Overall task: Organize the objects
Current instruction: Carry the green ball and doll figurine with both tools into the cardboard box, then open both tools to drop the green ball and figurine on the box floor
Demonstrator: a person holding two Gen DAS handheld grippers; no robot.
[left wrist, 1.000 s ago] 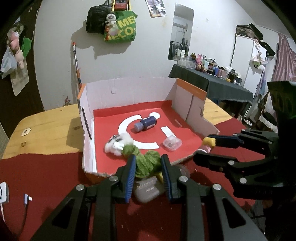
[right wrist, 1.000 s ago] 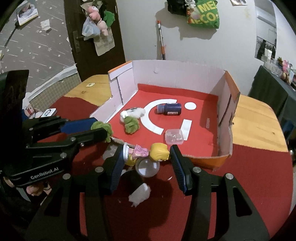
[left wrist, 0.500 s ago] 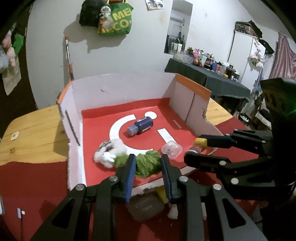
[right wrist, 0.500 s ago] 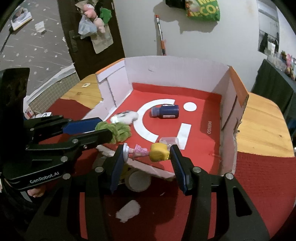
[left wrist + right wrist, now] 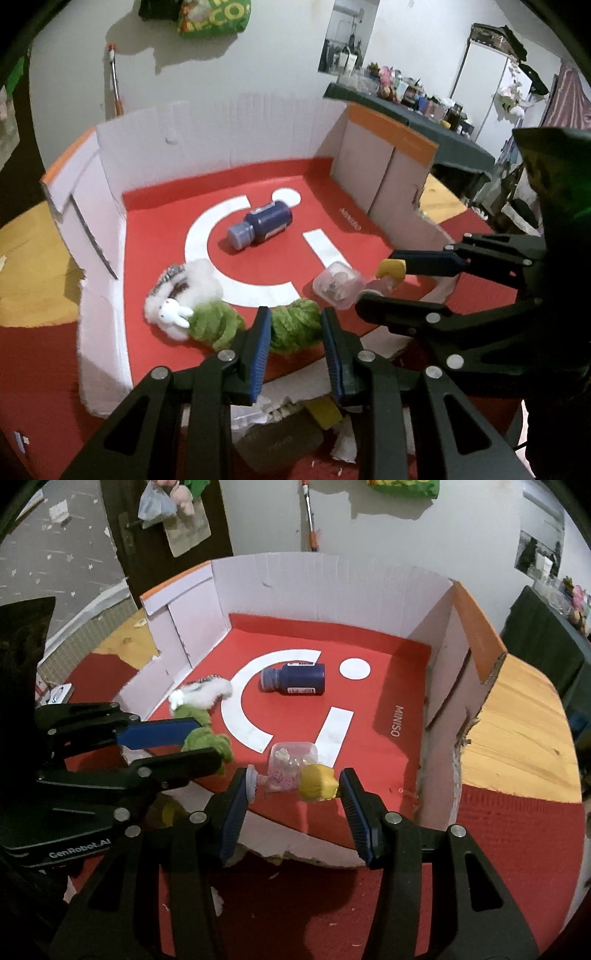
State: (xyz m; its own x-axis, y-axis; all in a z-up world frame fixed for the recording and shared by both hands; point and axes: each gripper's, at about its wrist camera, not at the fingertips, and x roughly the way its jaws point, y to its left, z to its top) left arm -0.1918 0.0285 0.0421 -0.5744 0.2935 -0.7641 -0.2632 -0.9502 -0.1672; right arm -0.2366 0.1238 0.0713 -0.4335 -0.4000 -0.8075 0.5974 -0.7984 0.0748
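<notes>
Red card lines the floor of the box [image 5: 236,140], an open cardboard tray with white walls and orange top edges, standing on a bench [image 5: 517,716] of pale wood partly covered by red cloth. Every place below is given from this box.

Over its low front edge, toward the left, the left tool [image 5: 295,328] is clamped on a green plush [image 5: 295,326]; its blue pads press the toy from both sides. More green plush and a white rabbit toy [image 5: 173,314] lie on the box floor just left of that grip.

Over the front edge further right, the right tool [image 5: 295,784] is clamped on a small doll [image 5: 317,781] held crosswise, its yellow head against the right pad and its round base against the left pad. Just behind the doll, on the box floor, sits a clear tub [image 5: 293,755].

Near the middle of the box a dark blue bottle [image 5: 264,225] lies on its side, within a white curved mark printed on the red floor.

Outside the box, in front of its torn edge, white scraps [image 5: 343,443] lie on the red cloth.
</notes>
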